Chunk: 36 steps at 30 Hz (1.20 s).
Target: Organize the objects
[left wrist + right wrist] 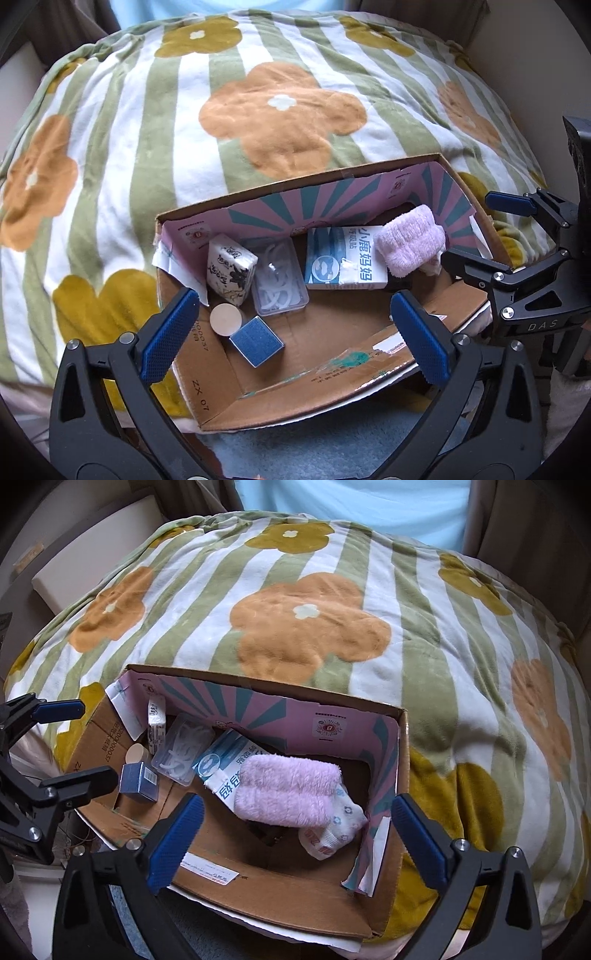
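**Cardboard box filled, both grippers empty above it**

Brown open cardboard box (314, 332) with a pink-and-teal printed lining lies on the green-striped floral fleece blanket (280, 110). Left gripper (291, 328) hovers over the box's near edge, jaws spread wide, holding nothing; right gripper (295, 830) is poised likewise, jaws wide and empty. Inside, from 9 to 3 o'clock: white tissue pack (231, 275), clear plastic case (279, 282), blue-and-white printed carton (345, 256), fluffy pink rolled towel (412, 242). Small blue box (256, 341) sits nearest.
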Each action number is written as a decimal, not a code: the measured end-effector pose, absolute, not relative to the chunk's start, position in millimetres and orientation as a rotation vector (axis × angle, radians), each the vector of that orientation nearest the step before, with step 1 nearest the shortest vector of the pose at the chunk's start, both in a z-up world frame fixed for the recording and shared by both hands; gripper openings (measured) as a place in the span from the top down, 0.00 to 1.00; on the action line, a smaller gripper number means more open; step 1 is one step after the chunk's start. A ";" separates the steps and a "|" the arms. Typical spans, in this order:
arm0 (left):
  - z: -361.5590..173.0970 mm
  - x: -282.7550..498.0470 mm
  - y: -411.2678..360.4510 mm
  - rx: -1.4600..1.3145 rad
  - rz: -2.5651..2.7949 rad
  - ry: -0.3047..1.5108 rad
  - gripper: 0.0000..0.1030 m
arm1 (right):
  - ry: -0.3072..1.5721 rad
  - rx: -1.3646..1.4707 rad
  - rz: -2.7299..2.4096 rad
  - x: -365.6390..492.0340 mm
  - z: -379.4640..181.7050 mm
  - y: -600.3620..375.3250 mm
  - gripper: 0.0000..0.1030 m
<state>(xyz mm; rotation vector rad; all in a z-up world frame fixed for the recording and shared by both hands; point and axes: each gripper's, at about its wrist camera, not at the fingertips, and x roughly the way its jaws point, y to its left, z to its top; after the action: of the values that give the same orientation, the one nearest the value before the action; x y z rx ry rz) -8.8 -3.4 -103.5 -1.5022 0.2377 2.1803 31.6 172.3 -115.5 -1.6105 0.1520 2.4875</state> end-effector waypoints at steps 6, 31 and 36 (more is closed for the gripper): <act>-83.7 -10.2 -9.4 -1.439 2.267 0.234 0.00 | 0.121 -1.587 2.503 31.2 -105.4 167.0 0.02; -30.7 -0.1 -19.8 -1.039 2.651 0.058 0.00 | 0.083 -1.079 2.451 45.1 -44.3 161.5 0.02; -28.6 2.4 -16.9 -1.002 2.663 0.070 0.00 | 0.107 -1.067 2.445 42.4 -44.0 165.9 0.02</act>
<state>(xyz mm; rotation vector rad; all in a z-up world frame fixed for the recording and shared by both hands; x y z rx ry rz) 2.4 -16.9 -28.6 -1.0020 0.0701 2.6630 42.4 165.9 -44.0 -1.0666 0.1070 2.4453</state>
